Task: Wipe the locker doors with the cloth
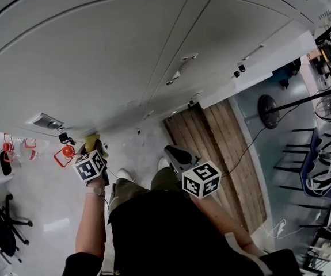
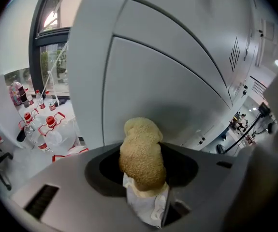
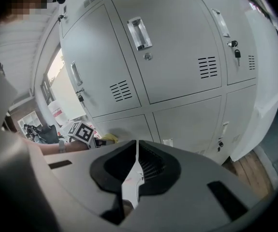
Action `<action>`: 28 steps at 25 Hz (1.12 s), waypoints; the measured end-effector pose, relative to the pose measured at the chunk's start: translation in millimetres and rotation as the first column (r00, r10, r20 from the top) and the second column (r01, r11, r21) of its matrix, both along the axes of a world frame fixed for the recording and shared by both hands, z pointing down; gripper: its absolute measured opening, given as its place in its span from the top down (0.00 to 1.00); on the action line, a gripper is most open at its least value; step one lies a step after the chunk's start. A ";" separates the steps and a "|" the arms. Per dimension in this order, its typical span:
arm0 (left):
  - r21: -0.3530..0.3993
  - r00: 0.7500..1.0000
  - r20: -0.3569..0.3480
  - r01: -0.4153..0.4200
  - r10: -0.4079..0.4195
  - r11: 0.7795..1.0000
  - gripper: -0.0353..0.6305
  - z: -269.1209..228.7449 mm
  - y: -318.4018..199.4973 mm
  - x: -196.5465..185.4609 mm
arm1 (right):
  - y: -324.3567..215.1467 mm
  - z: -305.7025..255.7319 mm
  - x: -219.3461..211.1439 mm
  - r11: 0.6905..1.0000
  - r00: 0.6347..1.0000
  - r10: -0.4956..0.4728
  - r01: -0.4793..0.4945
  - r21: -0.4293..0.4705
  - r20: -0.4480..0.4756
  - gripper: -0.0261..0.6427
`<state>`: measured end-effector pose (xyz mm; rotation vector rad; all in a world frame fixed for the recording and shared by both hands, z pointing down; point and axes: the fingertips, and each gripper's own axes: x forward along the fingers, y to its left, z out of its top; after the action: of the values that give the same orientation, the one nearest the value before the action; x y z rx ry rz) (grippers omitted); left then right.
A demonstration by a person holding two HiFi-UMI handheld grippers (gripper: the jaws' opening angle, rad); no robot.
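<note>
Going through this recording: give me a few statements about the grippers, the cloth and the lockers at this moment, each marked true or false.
1. The left gripper is shut on a tufted yellow cloth. True.
2. The right gripper holds a second cloth. False: its jaws are together with nothing between them.
3. One of the grey metal locker doors stands wide open. False: every door in view is closed.
4. Clear bottles with red caps stand off to the left in the left gripper view. True.
</note>
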<state>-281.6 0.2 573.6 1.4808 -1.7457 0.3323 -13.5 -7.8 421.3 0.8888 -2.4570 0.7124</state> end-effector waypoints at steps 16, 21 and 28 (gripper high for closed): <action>0.003 0.985 -0.009 -0.173 0.173 0.985 0.67 3.1 -67.2 107.6 | -11.2 0.5 109.4 0.986 0.986 0.166 -0.166 -0.004 -0.022 0.92; 0.011 0.978 -0.014 -0.210 0.210 0.978 0.67 4.4 -87.4 138.5 | -13.1 -0.7 142.9 0.977 0.977 0.211 -0.212 -0.003 -0.036 0.92; -0.016 0.975 -0.022 -0.223 0.223 0.975 0.67 28.5 -103.8 157.3 | -14.2 2.7 179.6 0.968 0.966 0.250 -0.251 -0.014 -0.062 0.92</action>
<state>-124.3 -103.6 602.1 1.6649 -1.5585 0.4469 166.0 -22.0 424.0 1.2096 -2.3036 0.7830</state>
